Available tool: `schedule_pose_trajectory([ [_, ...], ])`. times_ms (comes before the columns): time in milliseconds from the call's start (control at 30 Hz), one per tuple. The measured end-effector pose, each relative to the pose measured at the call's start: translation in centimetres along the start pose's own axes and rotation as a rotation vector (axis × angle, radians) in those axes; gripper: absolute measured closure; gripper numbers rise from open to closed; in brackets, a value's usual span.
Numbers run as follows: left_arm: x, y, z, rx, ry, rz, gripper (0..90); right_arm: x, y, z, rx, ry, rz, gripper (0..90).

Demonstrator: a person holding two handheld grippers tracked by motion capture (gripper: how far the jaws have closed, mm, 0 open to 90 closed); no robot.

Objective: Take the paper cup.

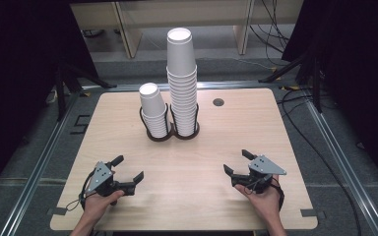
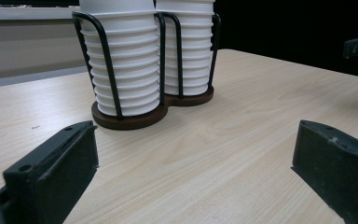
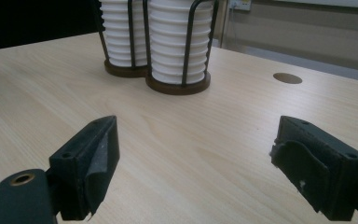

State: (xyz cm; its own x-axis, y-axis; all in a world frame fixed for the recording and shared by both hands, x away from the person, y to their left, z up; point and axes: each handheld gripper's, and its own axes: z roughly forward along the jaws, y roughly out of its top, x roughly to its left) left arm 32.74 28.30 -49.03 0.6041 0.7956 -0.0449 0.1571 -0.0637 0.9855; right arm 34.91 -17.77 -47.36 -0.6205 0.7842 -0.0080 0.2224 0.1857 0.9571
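Tongs (image 1: 127, 168) (image 1: 236, 162) gape; cup stacks (image 1: 170, 101) ahead.

Light fell from above on the pale wooden surface (image 1: 128, 147), which was bright and even, while the room around it stayed nearly black. The white paper cups (image 1: 179, 46) were almost washed out at the top. Shadows were soft and short. In both gripper views the near black parts looked slightly blurred, and the background was dim.
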Motion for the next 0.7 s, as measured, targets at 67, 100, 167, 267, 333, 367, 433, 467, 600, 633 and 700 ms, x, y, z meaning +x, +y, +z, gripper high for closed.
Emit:
schedule_pose_trajectory([
  [67, -0.1, 0.0, 0.0, 0.006, 0.0, 0.0, 0.0, 0.0, -0.1, 0.1, -0.006, 0.022, 0.025, 15.0],
  [100, -0.2, 0.1, 0.2, -0.005, -0.001, 0.0, 0.0, -0.1, -0.1, 0.1, -0.004, 0.029, 0.025, 15.0],
  [167, -0.2, 0.1, 0.4, -0.01, -0.001, 0.004, 0.0, -0.5, -0.1, -0.1, -0.006, 0.019, -0.001, 14.9],
  [267, -0.2, 0.4, 0.5, -0.01, -0.002, 0.013, 0.0, -0.6, 0.0, -0.2, 0.005, 0.023, 0.033, 14.9],
  [333, -0.2, 0.8, 0.6, -0.001, -0.003, 0.029, 0.0, -0.5, 0.2, -0.2, -0.014, 0.014, 0.036, 14.9],
  [367, -0.2, 1.0, 0.7, -0.005, -0.007, 0.035, 0.0, -0.5, 0.4, -0.2, -0.021, 0.027, 0.037, 14.9],
  [433, -0.2, 1.5, 0.9, -0.018, -0.014, 0.049, 0.0, -0.6, 1.1, -0.3, -0.035, 0.027, 0.002, 14.9],
  [467, -0.2, 1.7, 0.9, -0.023, -0.017, 0.052, 0.0, -0.5, 1.4, -0.3, -0.037, 0.031, 0.012, 14.9],
  [600, -0.3, 3.0, 1.5, -0.048, -0.042, 0.07, 0.0, -0.3, 2.7, -0.2, -0.047, 0.022, -0.012, 14.9],
  [633, -0.2, 3.3, 1.9, -0.073, -0.058, 0.069, 0.0, -0.2, 3.1, -0.1, -0.053, 0.032, -0.022, 15.0],
  [700, -0.3, 3.9, 2.0, -0.058, -0.052, 0.076, 0.0, -0.1, 3.6, -0.1, -0.037, 0.028, -0.012, 15.1],
])
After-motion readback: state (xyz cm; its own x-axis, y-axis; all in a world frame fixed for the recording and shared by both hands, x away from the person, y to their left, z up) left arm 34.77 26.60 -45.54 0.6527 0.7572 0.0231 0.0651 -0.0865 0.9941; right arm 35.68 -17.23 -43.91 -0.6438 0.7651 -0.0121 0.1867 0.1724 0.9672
